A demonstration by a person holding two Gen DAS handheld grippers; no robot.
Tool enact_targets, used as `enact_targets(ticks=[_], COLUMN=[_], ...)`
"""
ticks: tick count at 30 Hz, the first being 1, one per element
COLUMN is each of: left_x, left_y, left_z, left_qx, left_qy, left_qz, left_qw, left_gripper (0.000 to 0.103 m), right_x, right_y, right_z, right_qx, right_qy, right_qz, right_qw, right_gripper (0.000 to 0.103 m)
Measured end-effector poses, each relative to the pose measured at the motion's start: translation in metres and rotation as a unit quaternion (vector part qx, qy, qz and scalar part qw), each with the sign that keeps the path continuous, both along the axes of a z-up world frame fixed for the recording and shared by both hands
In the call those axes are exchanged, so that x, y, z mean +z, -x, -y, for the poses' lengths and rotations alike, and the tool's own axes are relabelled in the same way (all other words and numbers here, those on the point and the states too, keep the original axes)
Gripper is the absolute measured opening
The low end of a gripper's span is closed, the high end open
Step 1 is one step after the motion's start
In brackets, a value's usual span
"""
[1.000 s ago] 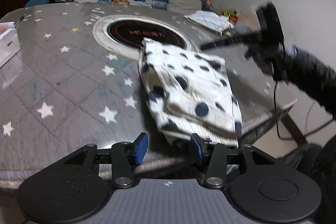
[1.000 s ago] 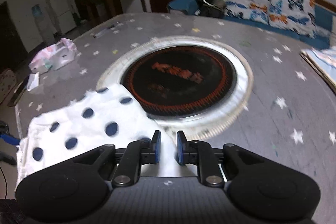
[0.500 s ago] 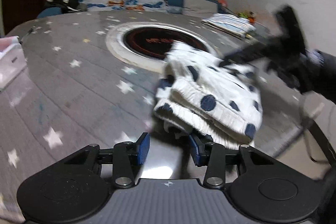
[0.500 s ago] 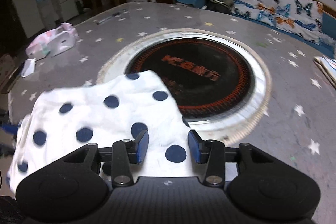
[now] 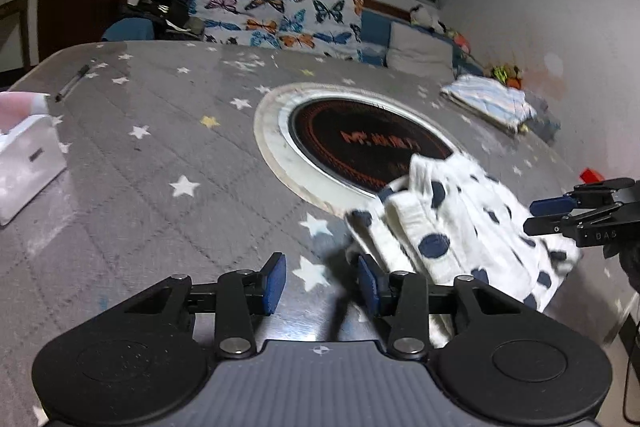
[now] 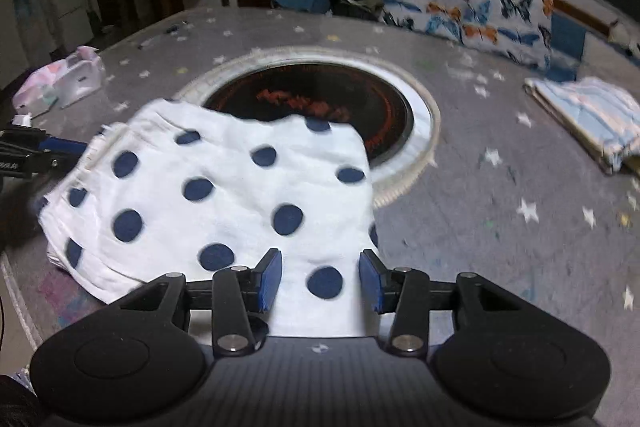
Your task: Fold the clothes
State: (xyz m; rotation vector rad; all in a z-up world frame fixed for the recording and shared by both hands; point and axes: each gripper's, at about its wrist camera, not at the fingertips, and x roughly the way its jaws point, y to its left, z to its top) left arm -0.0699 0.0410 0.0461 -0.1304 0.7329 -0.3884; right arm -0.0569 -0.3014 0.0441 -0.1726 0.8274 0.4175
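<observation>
A folded white garment with navy polka dots [image 5: 460, 223] lies on the grey star-patterned table [image 5: 160, 163], near its edge and partly over the round black inset [image 5: 360, 143]. It fills the middle of the right wrist view [image 6: 224, 195]. My left gripper [image 5: 322, 281] is open and empty, just left of the garment's folded end. My right gripper [image 6: 320, 277] is open, its jaws above the garment's near edge, gripping nothing. It also shows in the left wrist view [image 5: 560, 215] at the far right.
A second folded pale striped garment [image 6: 588, 119] lies at the table's far side. A white box [image 5: 24, 167] and a pen [image 5: 72, 83] sit at the left. A butterfly-print sofa [image 5: 280, 19] stands behind the table.
My right gripper has opened and let go of the garment. The garment now lies folded on the table. My left gripper has swung left, away from the garment.
</observation>
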Motion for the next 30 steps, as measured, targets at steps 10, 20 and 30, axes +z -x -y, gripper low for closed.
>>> enact_targets(ticks=[10, 20, 30], left_x=[0.013, 0.021, 0.029], left_y=[0.027, 0.029, 0.016], left_z=[-0.018, -0.017, 0.022], left_qx=[0.049, 0.066, 0.001], left_qy=[0.055, 0.080, 0.069], left_qz=[0.008, 0.013, 0.046], left_qw=[0.9972, 0.9945, 0.9966], left_gripper=[0.047, 0.049, 0.047], right_x=[0.001, 0.014, 0.022], right_y=[-0.056, -0.040, -0.030], right_z=[-0.055, -0.127, -0.109], right_qx=[0.022, 0.125, 0.117], right_qy=[-0.039, -0.035, -0.031], right_qz=[0.000, 0.043, 0.042], right_qw=[0.999, 0.991, 0.992], right_gripper=[0.043, 0.043, 0.052])
